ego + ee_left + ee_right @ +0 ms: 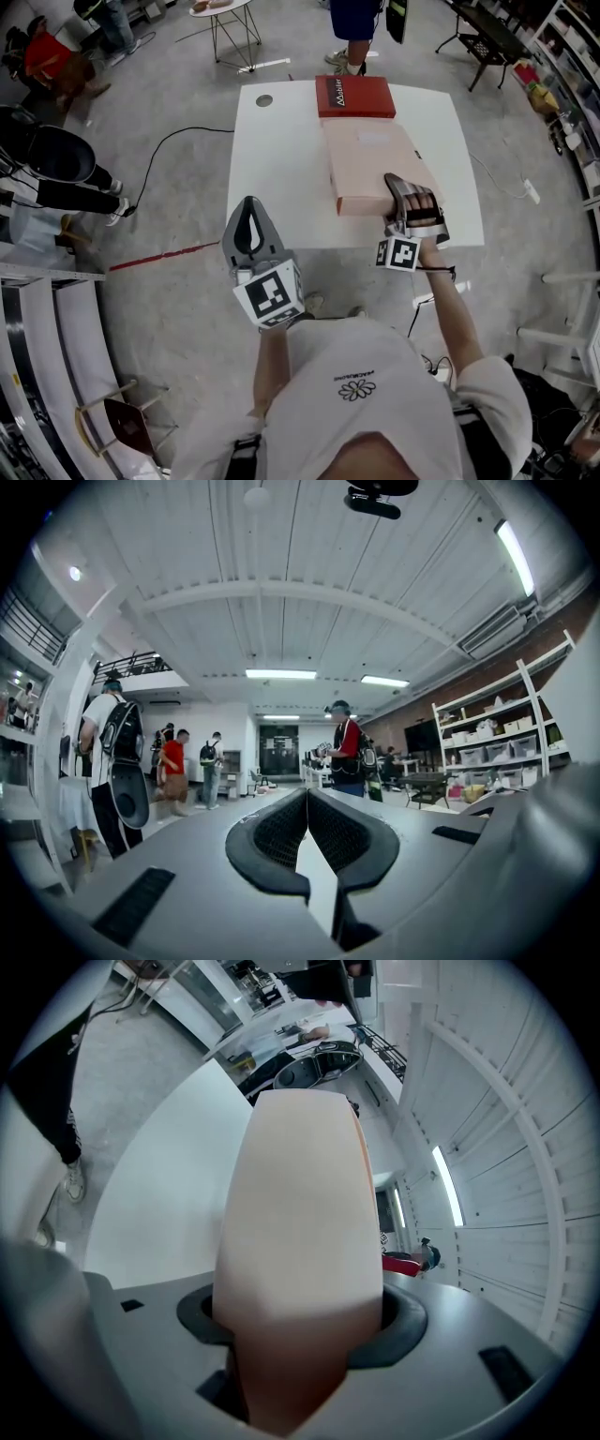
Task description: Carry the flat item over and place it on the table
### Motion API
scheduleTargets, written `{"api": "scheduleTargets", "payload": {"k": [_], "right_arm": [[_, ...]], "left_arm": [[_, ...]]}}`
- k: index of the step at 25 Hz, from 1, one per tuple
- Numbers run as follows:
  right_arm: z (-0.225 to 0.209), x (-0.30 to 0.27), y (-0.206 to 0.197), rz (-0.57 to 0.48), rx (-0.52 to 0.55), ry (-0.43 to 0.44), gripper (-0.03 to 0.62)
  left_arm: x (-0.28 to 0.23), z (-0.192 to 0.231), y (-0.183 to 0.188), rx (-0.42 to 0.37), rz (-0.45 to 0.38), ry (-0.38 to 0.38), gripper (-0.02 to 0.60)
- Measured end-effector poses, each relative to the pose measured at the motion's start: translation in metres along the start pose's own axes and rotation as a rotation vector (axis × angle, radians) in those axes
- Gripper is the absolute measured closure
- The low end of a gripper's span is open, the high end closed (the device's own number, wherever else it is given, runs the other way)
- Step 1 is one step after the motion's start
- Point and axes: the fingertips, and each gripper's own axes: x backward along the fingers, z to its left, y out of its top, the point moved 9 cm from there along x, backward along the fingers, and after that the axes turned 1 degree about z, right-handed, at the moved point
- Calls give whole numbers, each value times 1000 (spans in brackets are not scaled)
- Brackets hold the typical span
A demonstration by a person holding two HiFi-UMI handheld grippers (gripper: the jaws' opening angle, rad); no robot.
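The flat item is a pale pink flat box [373, 161]. It lies level over the white table [281, 169], with its far end by a red box [354, 96]. Whether it rests on the tabletop I cannot tell. My right gripper [405, 192] is shut on its near right corner. In the right gripper view the box [300, 1204] fills the space between the jaws of the right gripper [298, 1326] and stretches away over the table [159, 1185]. My left gripper [248, 208] hovers at the table's near edge, left of the box. Its jaws [307, 794] meet at the tips with nothing between them.
A round hole [264, 100] sits in the table's far left corner. A person [354, 33] stands beyond the far edge. A black cable [173, 150] runs across the floor at the left, and shelves [572, 84] line the right wall. Several people [173, 761] stand farther off in the room.
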Motion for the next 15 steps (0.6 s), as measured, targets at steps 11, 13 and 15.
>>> {"api": "scheduleTargets", "payload": {"k": [11,13,15], "right_arm": [[7,-7,5,-5,36,1,309],[9,-8,5,1,36,1,309],[10,-10,5,5,34,4,309]], "left_arm": [[-1,1,-3,-8,11,12,563],[0,1,-4,-7,12,12,563],[-1,1,-5,-6,8,13,563]]}}
